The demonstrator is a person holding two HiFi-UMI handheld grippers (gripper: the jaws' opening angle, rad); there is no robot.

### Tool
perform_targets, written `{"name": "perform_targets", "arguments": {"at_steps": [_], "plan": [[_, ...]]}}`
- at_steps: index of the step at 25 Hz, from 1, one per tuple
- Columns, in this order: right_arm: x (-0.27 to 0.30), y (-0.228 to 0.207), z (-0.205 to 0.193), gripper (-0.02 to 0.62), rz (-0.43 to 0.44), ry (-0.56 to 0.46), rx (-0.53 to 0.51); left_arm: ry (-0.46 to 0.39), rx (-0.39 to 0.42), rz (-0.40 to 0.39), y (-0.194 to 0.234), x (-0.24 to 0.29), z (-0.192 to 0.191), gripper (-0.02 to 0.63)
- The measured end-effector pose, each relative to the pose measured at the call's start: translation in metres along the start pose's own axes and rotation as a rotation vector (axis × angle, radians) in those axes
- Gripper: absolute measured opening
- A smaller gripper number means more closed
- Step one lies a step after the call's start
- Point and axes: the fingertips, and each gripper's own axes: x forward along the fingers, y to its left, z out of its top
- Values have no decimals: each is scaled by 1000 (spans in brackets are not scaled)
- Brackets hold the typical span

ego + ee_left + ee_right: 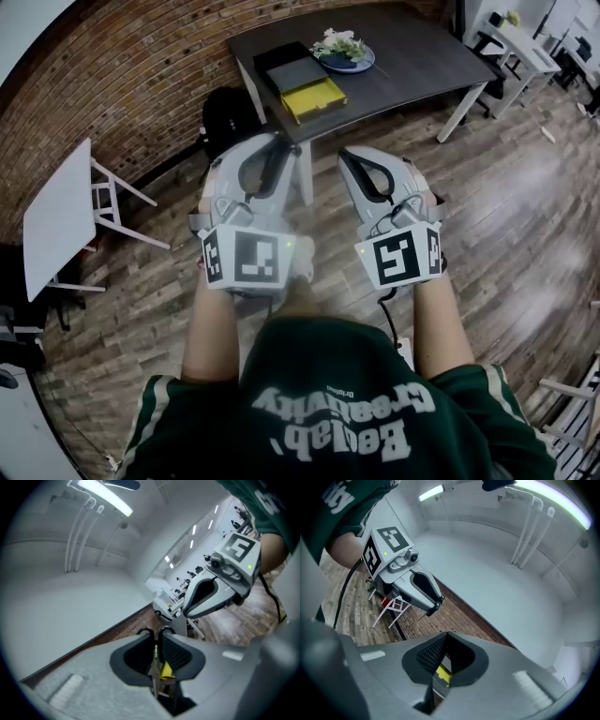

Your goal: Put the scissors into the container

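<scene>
Currently, scissors [154, 670] pinched in left gripper [156, 632] jaws, right gripper [447, 634] jaws pressed together.

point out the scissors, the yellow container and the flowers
scissors [160, 637]: left gripper view, a black handle.
yellow container [314, 97]: head view, its bare inside.
flowers [337, 42]: head view, the white blooms.

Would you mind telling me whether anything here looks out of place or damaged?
Nothing stands out. The scissors sit clamped in the left gripper, and the yellow container lies flat on the dark table, with nothing spilled.
</scene>
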Motion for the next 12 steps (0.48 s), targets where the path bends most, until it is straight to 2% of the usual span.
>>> {"name": "perform_targets", "arguments": {"at_steps": [12], "plan": [[66, -26, -25, 6, 21, 23, 0, -1, -34, -18, 30, 64, -33, 75]]}}
